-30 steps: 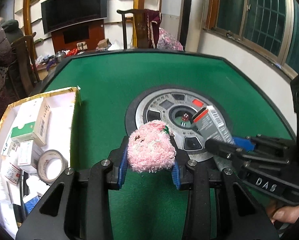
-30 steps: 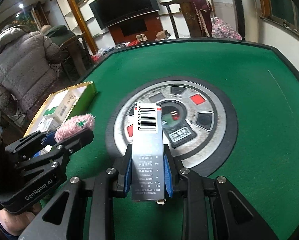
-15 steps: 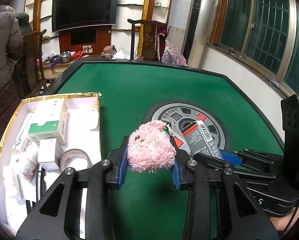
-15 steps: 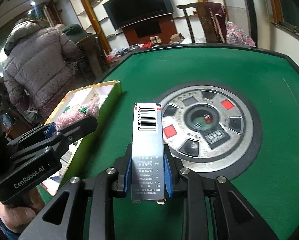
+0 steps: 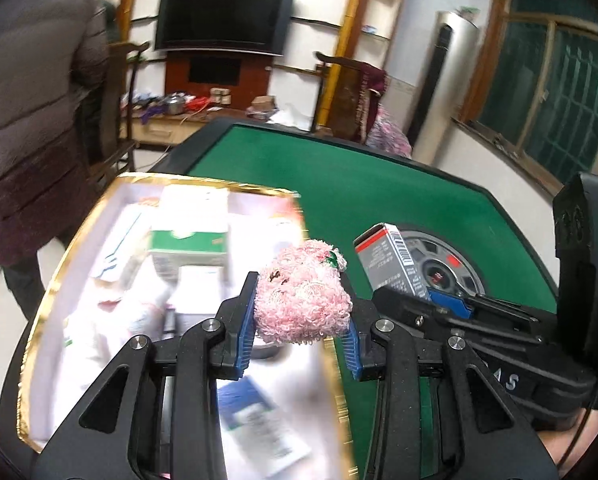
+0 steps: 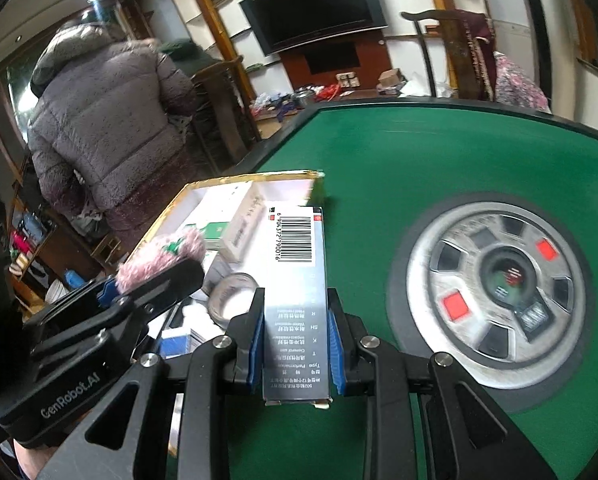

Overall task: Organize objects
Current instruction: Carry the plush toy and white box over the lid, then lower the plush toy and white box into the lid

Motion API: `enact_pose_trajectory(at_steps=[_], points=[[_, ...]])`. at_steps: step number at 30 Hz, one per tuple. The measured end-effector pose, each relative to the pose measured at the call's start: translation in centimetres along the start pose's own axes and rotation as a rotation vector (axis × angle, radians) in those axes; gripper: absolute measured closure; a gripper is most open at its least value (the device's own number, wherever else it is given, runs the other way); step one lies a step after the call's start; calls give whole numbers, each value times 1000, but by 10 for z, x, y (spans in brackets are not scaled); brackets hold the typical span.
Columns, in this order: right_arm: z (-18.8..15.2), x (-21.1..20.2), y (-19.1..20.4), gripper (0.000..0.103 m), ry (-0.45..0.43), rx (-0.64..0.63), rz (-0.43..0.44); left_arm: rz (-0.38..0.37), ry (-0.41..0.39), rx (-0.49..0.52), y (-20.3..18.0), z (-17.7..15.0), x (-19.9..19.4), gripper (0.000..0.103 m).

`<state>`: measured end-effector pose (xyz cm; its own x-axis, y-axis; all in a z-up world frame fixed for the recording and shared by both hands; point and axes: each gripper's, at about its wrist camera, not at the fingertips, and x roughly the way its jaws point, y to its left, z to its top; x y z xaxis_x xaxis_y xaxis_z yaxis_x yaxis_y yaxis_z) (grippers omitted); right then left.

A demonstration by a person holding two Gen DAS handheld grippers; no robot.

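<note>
My left gripper (image 5: pixel 299 340) is shut on a fluffy pink ball (image 5: pixel 303 294) and holds it over the right edge of a gold-rimmed white box (image 5: pixel 47 300). The ball also shows in the right wrist view (image 6: pixel 159 252). My right gripper (image 6: pixel 295 344) is shut on a grey carton with a barcode (image 6: pixel 297 280), held upright above the green felt beside the box (image 6: pixel 255 178). The carton also shows in the left wrist view (image 5: pixel 391 256), just right of the ball. The box holds several cartons and a roll of tape (image 6: pixel 233 294).
The green table (image 6: pixel 439 160) has a round grey control panel (image 6: pixel 495 284) with red buttons in its middle. A person in a grey padded coat (image 6: pixel 107 128) stands beyond the box's far left. Chairs and a TV unit stand behind the table.
Both grippers have swung left, away from the round panel and toward the box. The pink ball is now over the box's edge and the carton is close beside the box.
</note>
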<state>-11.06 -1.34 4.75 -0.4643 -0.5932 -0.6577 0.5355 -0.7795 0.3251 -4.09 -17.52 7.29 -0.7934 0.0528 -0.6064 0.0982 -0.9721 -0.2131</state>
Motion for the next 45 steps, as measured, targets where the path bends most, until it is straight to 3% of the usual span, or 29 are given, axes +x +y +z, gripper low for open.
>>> enact_pose_trajectory(at_steps=[8, 17, 28, 45], points=[[19, 43, 34, 77, 26, -44, 10, 45, 24, -69, 50, -12, -4, 67], [40, 98, 35, 77, 93, -10, -3, 59, 61, -73, 65, -20, -2, 67], [46, 120, 34, 77, 130, 15, -15, 70, 150, -25, 60, -30, 13, 67], [56, 143, 44, 77, 201, -80, -84, 113, 204, -6, 62, -36, 30, 67]])
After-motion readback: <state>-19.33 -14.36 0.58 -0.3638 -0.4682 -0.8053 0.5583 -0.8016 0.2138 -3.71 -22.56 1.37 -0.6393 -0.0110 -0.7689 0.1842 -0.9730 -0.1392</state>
